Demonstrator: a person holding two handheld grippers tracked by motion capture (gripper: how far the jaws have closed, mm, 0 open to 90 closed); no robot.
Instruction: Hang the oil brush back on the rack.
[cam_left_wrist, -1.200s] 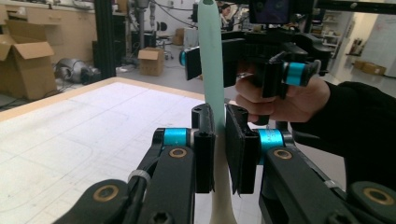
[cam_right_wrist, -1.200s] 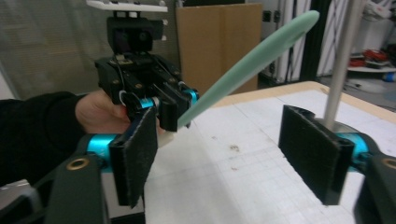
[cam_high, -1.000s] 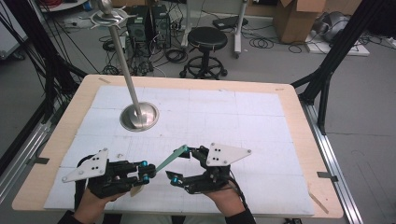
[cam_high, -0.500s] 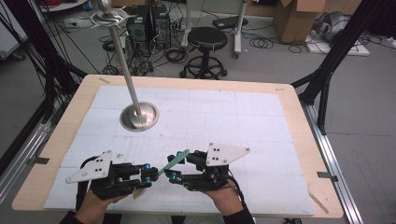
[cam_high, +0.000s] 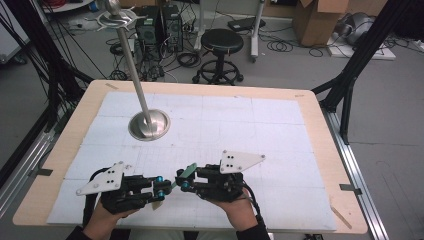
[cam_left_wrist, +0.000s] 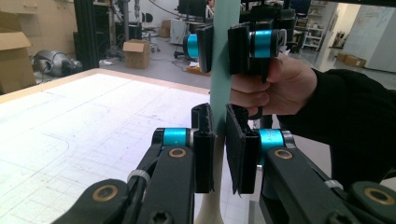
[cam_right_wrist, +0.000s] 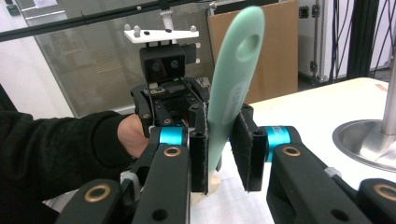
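A mint-green utensil handle (cam_high: 189, 171) with a hole near its end spans the gap between both grippers, low over the table's front. My right gripper (cam_high: 181, 180) is shut on it; in the right gripper view the handle (cam_right_wrist: 233, 79) rises from between the pads (cam_right_wrist: 198, 149), with a cream end below. My left gripper (cam_high: 162, 187) faces the right one, its jaws pressed on the same handle (cam_left_wrist: 219, 84), as the left gripper view shows at the gripper (cam_left_wrist: 220, 149). The right gripper (cam_left_wrist: 222, 42) grips higher up that handle there.
A metal stand with a round base (cam_high: 149, 125) and a tall leaning pole stands on the white mat at back left. The wooden table edge (cam_high: 320, 150) frames the mat. Behind the table are a stool (cam_high: 221, 42), cables and boxes on the floor.
The right gripper lowered the green handle toward the left gripper. The left gripper moved in, and its jaws now sit on the handle's lower part.
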